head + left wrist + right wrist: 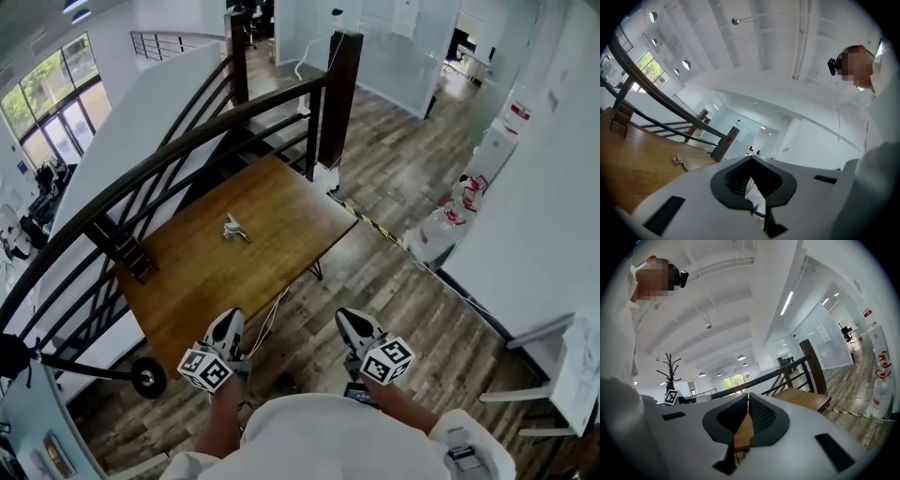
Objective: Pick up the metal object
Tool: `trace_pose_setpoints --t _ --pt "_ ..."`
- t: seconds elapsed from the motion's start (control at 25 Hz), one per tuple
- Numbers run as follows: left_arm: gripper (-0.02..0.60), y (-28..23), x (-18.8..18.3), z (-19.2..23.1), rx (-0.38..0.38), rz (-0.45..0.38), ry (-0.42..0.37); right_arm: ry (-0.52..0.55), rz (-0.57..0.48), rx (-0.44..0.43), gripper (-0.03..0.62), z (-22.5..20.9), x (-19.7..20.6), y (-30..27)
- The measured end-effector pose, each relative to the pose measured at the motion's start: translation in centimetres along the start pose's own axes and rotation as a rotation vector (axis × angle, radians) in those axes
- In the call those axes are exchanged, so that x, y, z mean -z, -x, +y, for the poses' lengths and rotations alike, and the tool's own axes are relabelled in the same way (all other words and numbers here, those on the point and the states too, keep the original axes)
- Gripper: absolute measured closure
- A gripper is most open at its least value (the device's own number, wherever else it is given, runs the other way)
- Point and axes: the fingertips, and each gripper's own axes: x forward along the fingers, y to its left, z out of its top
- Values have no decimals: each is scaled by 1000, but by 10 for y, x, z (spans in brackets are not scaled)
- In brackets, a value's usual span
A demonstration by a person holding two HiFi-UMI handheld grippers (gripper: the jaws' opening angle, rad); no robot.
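Note:
A small grey metal object [234, 228] lies near the middle of the wooden table [281, 197]. In the left gripper view the metal object [679, 161] shows far off on the tabletop [637, 164]. My left gripper [228, 321] hangs by the table's near edge, well short of the object, shut with nothing held. In its own view the left gripper [751, 174] has its jaws together. My right gripper [352, 321] is over the floor beside the table, close to my body. In its own view the right gripper [748, 395] has its tips meeting and is empty.
A black stair railing [187, 141] runs along the table's far side. Yellow-black tape [375, 223] crosses the wood floor, with water bottles [441, 225] against the right wall. A thin cable [272, 314] hangs off the near table edge. A black wheel [148, 377] sits at lower left.

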Motion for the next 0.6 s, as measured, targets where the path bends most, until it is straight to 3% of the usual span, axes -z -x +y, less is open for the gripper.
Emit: trace_pose_setpoints --t 0.12,0.24,0.48,0.6 --pt "568 -29 -5 22 6 -6 -40 16 0 37 568 -26 -8 -25" --pt "568 -59 -8 39 -41 4 -76 26 -15 43 568 -52 -21 -48" --pt "568 -130 1 46 -103 -6 -105 2 -13 6 568 -138 -47 -83" --pt "568 -161 -7 41 -168 -47 -111 -23 5 -58 568 -174 -62 -106"
